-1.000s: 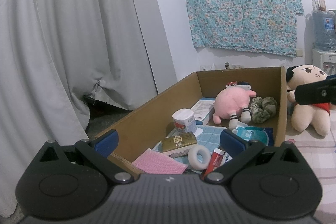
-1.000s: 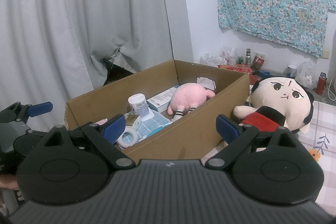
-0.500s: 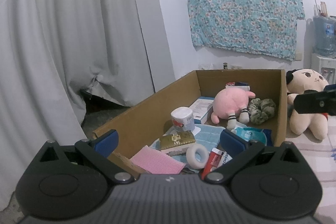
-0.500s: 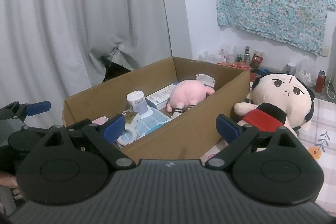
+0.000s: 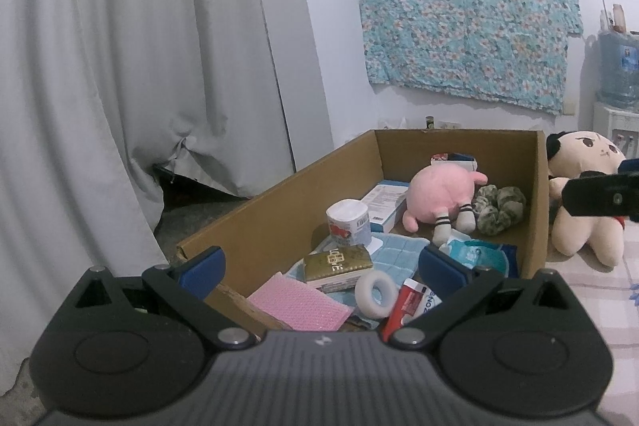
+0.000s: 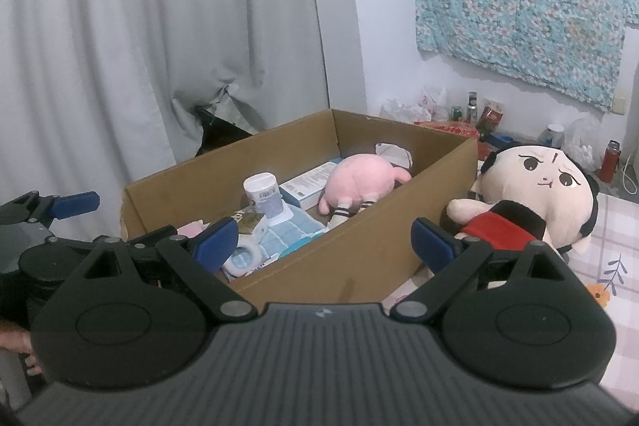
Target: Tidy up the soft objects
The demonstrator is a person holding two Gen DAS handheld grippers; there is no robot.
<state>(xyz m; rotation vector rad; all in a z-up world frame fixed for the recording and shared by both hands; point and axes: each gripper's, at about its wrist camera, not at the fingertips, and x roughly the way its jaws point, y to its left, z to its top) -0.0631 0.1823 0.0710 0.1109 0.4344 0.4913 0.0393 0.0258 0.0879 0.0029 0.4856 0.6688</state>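
Both of my grippers have pulled back a little from the cardboard box (image 5: 279, 210) over the last second, so it sits slightly lower and smaller in each view, and nothing inside it has shifted. My left gripper (image 5: 319, 268) hangs over the near end of the box with its jaws spread wide and nothing between them. My right gripper (image 6: 325, 240) is also wide apart and empty, held above the near long wall of the box (image 6: 359, 246), and it shows as a dark bar at the right edge of the left view.

The pink plush (image 5: 437, 192) lies on its side toward the far end of the box, its striped legs pointing back at me, with a green patterned scrunchie (image 5: 499, 204) just beside it against the right wall. A white carton (image 5: 385, 200) lies beside the plush on the other side. Nearer me stand a small white tub (image 5: 348, 222), a gold packet (image 5: 337, 262) on a blue cloth (image 5: 395, 246), a white tape ring (image 5: 375, 290), a pink sheet (image 5: 299, 308), a red tube (image 5: 403, 308) and a teal pouch (image 5: 475, 252).

Outside the box, the big-headed doll (image 6: 535, 194) in a red top lies on the checked sheet (image 6: 623, 266), close to the right wall of the box. A grey curtain (image 6: 159, 26) hangs behind, and a floral cloth (image 5: 467, 6) on the wall.
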